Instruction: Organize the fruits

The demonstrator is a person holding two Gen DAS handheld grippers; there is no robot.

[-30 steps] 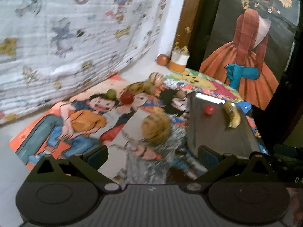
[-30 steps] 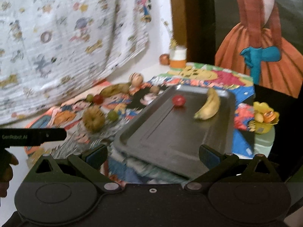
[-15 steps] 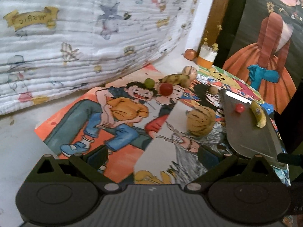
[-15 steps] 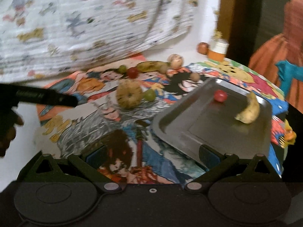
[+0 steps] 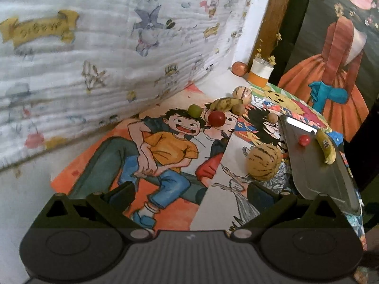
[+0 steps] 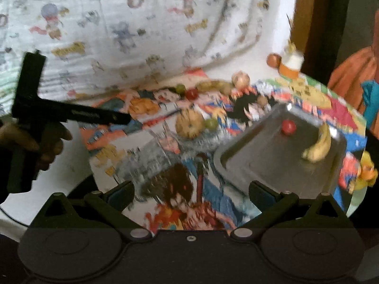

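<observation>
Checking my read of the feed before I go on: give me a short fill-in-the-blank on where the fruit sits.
1. The metal tray holds a small red fruit and a ____.
2. The number of fruits on the tray is ____.
3. The big striped melon lies on the ____, beside the tray.
4. The jaws of the left gripper and right gripper hold ____.

Missing words: banana; two; mat; nothing

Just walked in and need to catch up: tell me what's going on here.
A person is sorting fruit onto a metal tray with a handheld tool in each hand. Both the left tool and the right tool are open and empty, held back from the fruit. One banana and a small red fruit lie on the tray. A striped melon, a red fruit, a green fruit and a second banana lie on the printed cloth off the tray.
</observation>
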